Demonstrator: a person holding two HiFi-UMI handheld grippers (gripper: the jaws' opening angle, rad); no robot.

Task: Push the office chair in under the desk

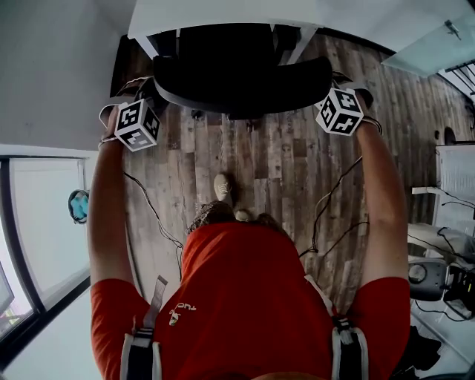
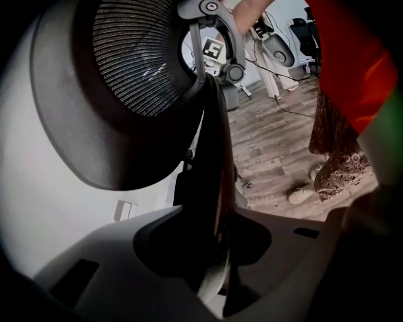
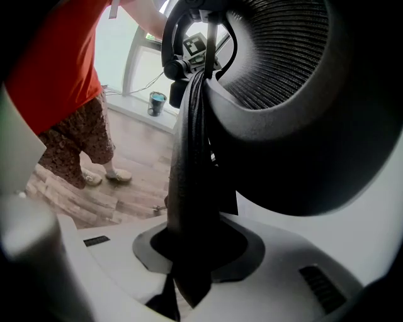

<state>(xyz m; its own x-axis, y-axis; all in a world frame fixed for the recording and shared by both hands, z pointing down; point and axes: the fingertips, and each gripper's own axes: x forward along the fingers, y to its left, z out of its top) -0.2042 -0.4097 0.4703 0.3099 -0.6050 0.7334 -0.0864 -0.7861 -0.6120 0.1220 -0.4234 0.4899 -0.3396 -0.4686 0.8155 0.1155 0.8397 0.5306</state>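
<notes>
The black office chair (image 1: 241, 74) stands at the top of the head view, its seat partly beneath the white desk (image 1: 223, 13). My left gripper (image 1: 154, 95) clamps the left end of the backrest's top edge, and my right gripper (image 1: 328, 87) clamps the right end. In the left gripper view the thin dark backrest edge (image 2: 213, 176) runs between the jaws of the left gripper (image 2: 211, 251), with the mesh backrest (image 2: 135, 56) above. In the right gripper view the same edge (image 3: 192, 176) sits pinched in the right gripper (image 3: 189, 251). The chair's base is hidden.
Wood plank floor (image 1: 282, 163) lies between me and the chair, with my shoe (image 1: 224, 187) on it. Cables (image 1: 326, 215) trail across the floor. A wall and window (image 1: 37, 223) lie to the left, with a teal object (image 1: 78, 205) beside them. Equipment (image 1: 445, 274) stands at the right.
</notes>
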